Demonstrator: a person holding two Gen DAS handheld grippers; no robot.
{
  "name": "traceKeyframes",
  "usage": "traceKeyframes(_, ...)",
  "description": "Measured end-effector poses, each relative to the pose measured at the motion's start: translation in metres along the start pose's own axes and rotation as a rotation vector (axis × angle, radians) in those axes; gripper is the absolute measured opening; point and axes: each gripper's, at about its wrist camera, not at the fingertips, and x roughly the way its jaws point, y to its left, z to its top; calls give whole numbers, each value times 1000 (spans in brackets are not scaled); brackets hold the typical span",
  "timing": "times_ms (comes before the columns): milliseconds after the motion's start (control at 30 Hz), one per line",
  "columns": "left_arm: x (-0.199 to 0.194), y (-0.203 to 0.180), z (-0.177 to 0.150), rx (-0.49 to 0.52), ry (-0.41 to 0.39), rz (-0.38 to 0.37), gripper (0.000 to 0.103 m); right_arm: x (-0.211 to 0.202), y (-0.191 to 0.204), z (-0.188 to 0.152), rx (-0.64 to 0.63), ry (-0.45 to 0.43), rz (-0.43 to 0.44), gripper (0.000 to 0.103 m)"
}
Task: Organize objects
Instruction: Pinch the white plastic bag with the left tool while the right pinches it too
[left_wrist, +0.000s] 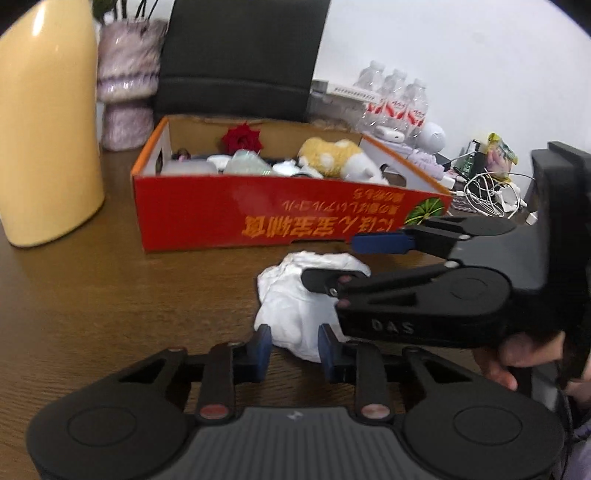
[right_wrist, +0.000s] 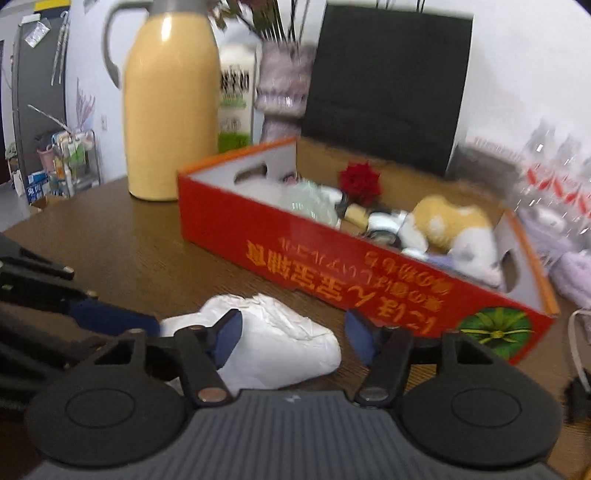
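Note:
A crumpled white wad (left_wrist: 291, 295) (right_wrist: 280, 343) lies on the brown table just in front of a red cardboard box (left_wrist: 258, 218) (right_wrist: 295, 258). The box holds a red rose (left_wrist: 242, 138), a yellow and white plush toy (left_wrist: 336, 155) and several small items. My left gripper (left_wrist: 295, 345) has its blue pads close together on the wad's near end. My right gripper (right_wrist: 293, 334) straddles the wad from the side, jaws apart. Its left finger overlaps the wad and its right finger stands clear of it. In the left wrist view it reaches in from the right (left_wrist: 330, 260).
A tall yellow thermos (left_wrist: 48, 129) (right_wrist: 170, 110) and a fuzzy purple vase (left_wrist: 125, 85) stand left of and behind the box. A black chair back (left_wrist: 240, 55) rises behind it. Water bottles (left_wrist: 395, 99) and tangled white cables (left_wrist: 487, 192) crowd the right. A hand (left_wrist: 498, 365) holds the right gripper.

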Motion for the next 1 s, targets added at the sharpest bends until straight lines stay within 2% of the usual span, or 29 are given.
traceKeyframes(67,0,1,0,3,-6,5,21,12,-3,-1,5,10,5,51)
traceKeyframes(133,0,1,-2,5,-13,13,21,13,-9,-4,72,10,12,41)
traceKeyframes(200,-1,1,-4,5,-23,31,20,7,-15,-6,124,35,9,29)
traceKeyframes(300,-10,-1,-11,-5,-27,34,16,-15,-14,-16,181,81,-12,21)
traceKeyframes(500,-49,-22,-50,18,-36,14,14,-89,21,-69,290,65,-51,17)
traceKeyframes(667,-97,-40,-94,33,-91,17,0,-153,43,-114,385,46,11,16)
traceKeyframes(733,-112,-43,-108,23,-84,20,0,-173,47,-128,420,51,36,16)
traceKeyframes(800,-118,-46,-117,15,-61,41,6,-187,57,-136,410,57,45,17)
traceKeyframes(867,-126,-47,-123,-17,-49,75,16,-198,68,-141,406,53,28,18)
traceKeyframes(900,-131,-48,-125,-25,-46,79,18,-200,72,-142,391,52,15,19)
traceKeyframes(967,-143,-51,-130,-41,-47,58,28,-202,81,-141,345,46,-33,20)
traceKeyframes(1000,-147,-53,-133,-41,-45,45,28,-203,84,-141,321,45,-52,20)
